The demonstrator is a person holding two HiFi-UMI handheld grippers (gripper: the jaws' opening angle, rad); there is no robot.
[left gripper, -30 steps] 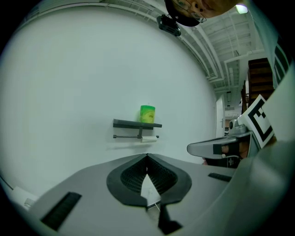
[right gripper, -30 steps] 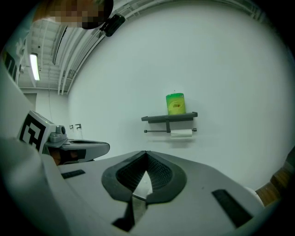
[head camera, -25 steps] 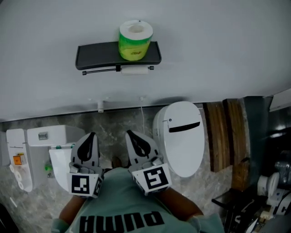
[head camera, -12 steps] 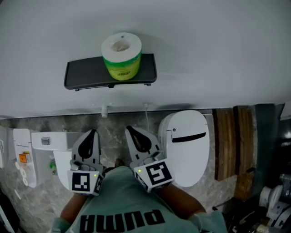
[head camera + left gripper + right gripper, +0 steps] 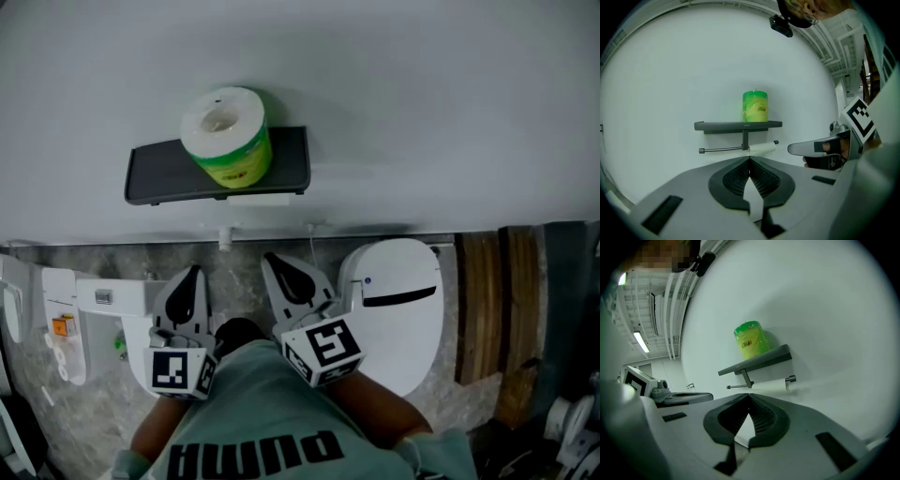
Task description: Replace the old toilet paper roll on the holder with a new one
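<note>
Holding left tongs point(image 5: 193, 273) and right tongs point(image 5: 270, 259) clenched, empty, well short of holder shelf point(image 5: 157, 175), wrapped new roll point(image 5: 228, 141) likely staged atop for swapping old roll point(image 5: 762, 148) beneath.

A white toilet point(image 5: 398, 309) with its lid down stands against the pale wall point(image 5: 441, 112) on a grey marbled floor point(image 5: 244, 267). Just right of it are brown wooden boards point(image 5: 480, 300). At the left is a white unit point(image 5: 112, 302), and beside that a box point(image 5: 58, 323) with an orange label.
</note>
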